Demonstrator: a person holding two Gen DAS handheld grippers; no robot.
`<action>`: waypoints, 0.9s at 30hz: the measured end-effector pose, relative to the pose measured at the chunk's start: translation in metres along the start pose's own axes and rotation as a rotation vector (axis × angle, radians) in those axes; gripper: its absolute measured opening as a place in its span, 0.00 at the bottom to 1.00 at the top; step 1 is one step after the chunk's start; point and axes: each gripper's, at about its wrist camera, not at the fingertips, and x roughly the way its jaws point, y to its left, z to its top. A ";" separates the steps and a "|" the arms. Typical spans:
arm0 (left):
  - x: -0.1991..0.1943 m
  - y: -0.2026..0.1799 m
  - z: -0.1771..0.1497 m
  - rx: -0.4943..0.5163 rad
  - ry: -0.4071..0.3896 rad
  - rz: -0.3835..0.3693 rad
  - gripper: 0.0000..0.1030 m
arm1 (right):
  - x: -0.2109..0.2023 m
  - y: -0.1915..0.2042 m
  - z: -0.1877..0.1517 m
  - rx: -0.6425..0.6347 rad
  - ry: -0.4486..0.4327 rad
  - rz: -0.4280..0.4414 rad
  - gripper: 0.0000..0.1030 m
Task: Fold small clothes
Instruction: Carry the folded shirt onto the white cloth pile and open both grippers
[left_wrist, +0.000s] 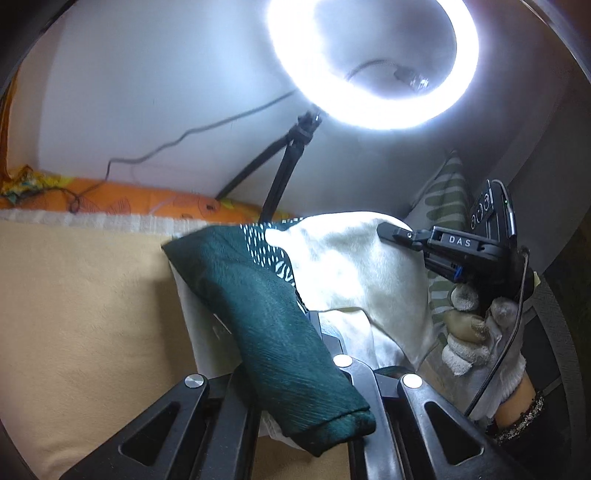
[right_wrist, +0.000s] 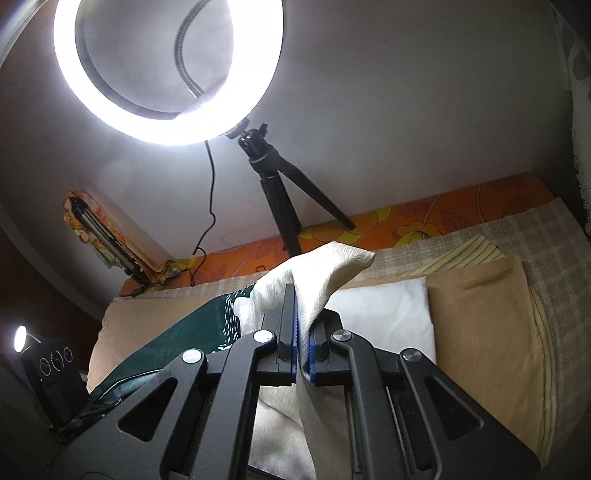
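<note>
A small garment, dark green (left_wrist: 266, 314) with a white-speckled band and a cream part (left_wrist: 351, 266), hangs stretched in the air between both grippers. My left gripper (left_wrist: 321, 325) is shut on it; the green cloth drapes over its fingers and hides the tips. Held by a gloved hand (left_wrist: 480, 332), my right gripper (left_wrist: 384, 229) pinches the cream edge. In the right wrist view my right gripper (right_wrist: 303, 332) is shut on the cream cloth (right_wrist: 325, 269), which rises in a peak above the jaws. The green part (right_wrist: 192, 325) runs down-left to the left gripper's body (right_wrist: 55, 369).
A lit ring light (left_wrist: 373, 66) on a black tripod (left_wrist: 284, 173) stands at the far edge, its cable trailing left. Below lies a beige blanket (left_wrist: 92, 295) over an orange floral sheet (left_wrist: 129, 199). A white cloth (right_wrist: 384, 310) and a tan folded cloth (right_wrist: 480, 332) lie right.
</note>
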 end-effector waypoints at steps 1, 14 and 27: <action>0.004 0.000 -0.004 -0.003 0.011 0.001 0.00 | 0.002 -0.004 -0.002 0.006 0.004 -0.005 0.05; -0.002 -0.007 -0.030 0.061 0.105 0.060 0.62 | 0.009 -0.029 -0.010 0.016 0.023 -0.206 0.46; -0.057 -0.027 -0.041 0.170 0.060 0.174 0.85 | -0.046 0.005 -0.018 0.024 -0.054 -0.244 0.50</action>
